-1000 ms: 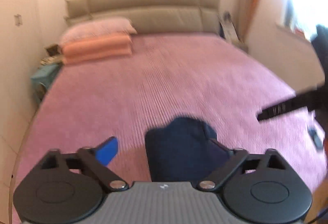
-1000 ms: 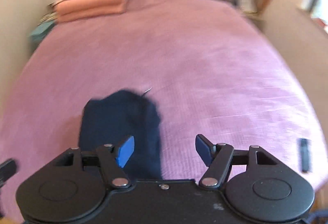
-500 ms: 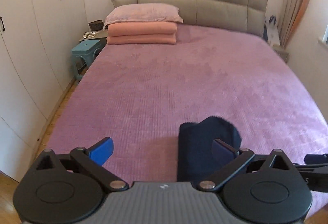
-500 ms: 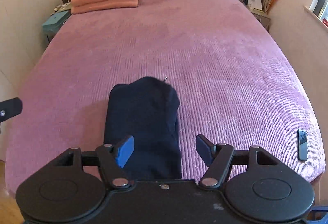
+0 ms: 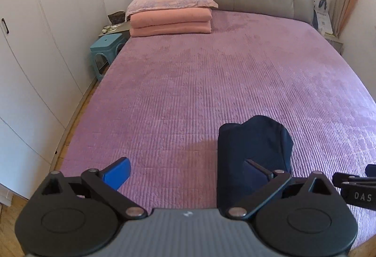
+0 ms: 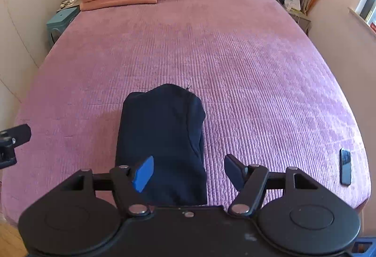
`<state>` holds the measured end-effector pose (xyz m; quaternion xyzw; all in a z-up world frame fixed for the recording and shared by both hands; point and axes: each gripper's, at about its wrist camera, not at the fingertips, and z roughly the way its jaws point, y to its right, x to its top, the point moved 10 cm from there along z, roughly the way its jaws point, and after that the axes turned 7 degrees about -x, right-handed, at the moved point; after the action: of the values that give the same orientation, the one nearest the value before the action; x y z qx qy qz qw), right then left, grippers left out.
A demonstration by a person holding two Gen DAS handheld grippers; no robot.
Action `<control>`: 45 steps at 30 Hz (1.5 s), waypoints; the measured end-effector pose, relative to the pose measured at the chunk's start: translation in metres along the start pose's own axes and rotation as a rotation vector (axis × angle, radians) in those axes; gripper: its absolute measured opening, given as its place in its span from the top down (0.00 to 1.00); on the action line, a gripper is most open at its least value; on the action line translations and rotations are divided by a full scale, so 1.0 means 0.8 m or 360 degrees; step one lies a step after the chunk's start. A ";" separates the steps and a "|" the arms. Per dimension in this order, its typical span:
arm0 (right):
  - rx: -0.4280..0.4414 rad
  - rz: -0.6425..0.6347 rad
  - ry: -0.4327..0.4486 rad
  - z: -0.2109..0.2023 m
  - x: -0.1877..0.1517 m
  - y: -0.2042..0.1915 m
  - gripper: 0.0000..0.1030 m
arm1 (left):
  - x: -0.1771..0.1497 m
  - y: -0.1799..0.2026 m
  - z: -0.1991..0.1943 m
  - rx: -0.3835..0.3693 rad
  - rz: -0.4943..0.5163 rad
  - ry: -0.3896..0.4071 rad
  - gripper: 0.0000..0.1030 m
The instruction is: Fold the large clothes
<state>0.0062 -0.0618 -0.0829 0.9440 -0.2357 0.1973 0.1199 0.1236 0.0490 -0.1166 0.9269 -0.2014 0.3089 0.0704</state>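
- purple bed [image 6: 258, 73] fills the room; a folded navy garment [image 6: 162, 139] lies near its foot edge, compact.
- judged nearly done: check the bundle is square, press loose edges flat, don't drag it.
- left gripper [image 5: 185, 173] fingers wide, empty.
- right gripper [image 6: 188, 173] fingers wide, holding nothing, above the garment.

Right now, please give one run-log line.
left claw: open | right claw: open | navy garment: folded, on bed
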 end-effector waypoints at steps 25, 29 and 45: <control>-0.0039 -0.0062 -0.0003 0.000 -0.004 -0.007 0.23 | -0.003 -0.009 0.015 0.0052 0.0010 -0.0071 0.03; -0.0024 -0.0055 0.0001 -0.003 -0.006 -0.004 0.23 | -0.004 -0.008 0.013 0.0045 0.0015 -0.0074 0.03; -0.0006 -0.0053 0.0004 -0.007 -0.027 0.003 0.23 | -0.022 -0.003 0.001 0.0033 0.0025 -0.0086 0.03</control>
<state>-0.0141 -0.0539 -0.0867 0.9473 -0.2203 0.1959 0.1254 0.1123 0.0567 -0.1275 0.9339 -0.2071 0.2864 0.0529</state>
